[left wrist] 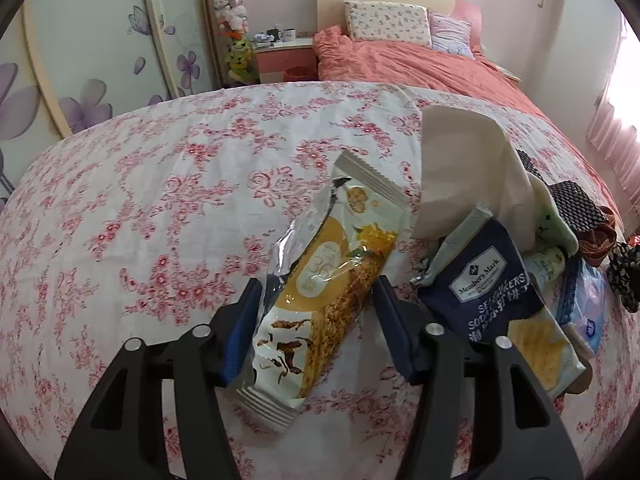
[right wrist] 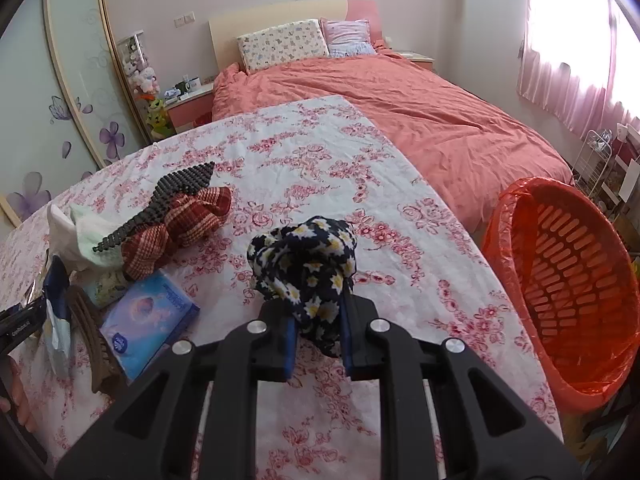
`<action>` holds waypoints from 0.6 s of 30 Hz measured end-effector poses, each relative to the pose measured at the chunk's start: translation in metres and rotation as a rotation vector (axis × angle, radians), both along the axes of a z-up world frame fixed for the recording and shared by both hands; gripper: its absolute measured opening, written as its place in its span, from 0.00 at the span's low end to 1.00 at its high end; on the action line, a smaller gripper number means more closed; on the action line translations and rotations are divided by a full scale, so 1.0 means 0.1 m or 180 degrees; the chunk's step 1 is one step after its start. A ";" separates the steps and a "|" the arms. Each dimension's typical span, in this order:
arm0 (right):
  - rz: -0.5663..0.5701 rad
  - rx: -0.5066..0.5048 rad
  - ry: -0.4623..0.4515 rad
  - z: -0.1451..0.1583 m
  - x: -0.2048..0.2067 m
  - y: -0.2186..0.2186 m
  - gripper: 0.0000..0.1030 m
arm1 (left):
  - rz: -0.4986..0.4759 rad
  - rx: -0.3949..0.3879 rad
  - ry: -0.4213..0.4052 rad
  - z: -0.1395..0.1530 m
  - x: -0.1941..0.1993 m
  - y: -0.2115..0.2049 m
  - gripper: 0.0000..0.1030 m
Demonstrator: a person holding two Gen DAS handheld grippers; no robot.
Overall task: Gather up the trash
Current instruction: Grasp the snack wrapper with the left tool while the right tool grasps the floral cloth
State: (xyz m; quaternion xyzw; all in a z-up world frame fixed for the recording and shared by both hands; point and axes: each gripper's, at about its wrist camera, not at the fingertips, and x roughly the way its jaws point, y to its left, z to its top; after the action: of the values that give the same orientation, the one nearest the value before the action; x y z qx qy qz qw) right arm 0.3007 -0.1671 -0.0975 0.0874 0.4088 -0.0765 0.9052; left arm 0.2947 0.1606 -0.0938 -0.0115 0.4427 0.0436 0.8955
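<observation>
A long yellow and white snack wrapper (left wrist: 344,240) lies on the floral tablecloth (left wrist: 160,200). My left gripper (left wrist: 318,284) straddles its lower half. The left pad (left wrist: 240,320) sits at the wrapper's edge, while a strip of cloth shows before the right pad (left wrist: 390,320), so the jaws stand open around it. In the right wrist view, my right gripper (right wrist: 314,304) is shut on a bunched dark cloth with daisies (right wrist: 308,248), held just above the table. An orange slatted basket lined with a red bag (right wrist: 560,280) stands off the table's right edge.
Right of the wrapper lies a heap: a navy cracker packet (left wrist: 488,284), a white tissue (left wrist: 460,168), a blue tissue pack (right wrist: 148,320), a red checked cloth (right wrist: 180,224) and a black bumpy mat (right wrist: 176,188). A bed with an orange cover (right wrist: 400,112) lies beyond.
</observation>
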 end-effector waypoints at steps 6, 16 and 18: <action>-0.0013 0.0019 -0.0058 0.12 -0.09 -0.01 0.17 | 0.0115 0.0012 -0.0021 0.06 -0.08 0.11 0.52; 0.0007 0.0038 -0.0208 0.36 -0.26 -0.03 0.17 | 0.0158 0.0010 -0.0173 0.33 -0.18 0.15 0.49; 0.0004 0.0047 -0.0239 0.41 -0.30 -0.04 0.17 | 0.0152 0.0012 -0.0198 0.38 -0.21 0.14 0.49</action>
State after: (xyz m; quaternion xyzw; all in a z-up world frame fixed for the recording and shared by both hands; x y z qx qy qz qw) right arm 0.2703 -0.1716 -0.0565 0.0966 0.3751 -0.0695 0.9193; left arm 0.2740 0.1741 -0.0556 -0.0217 0.4142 0.0653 0.9076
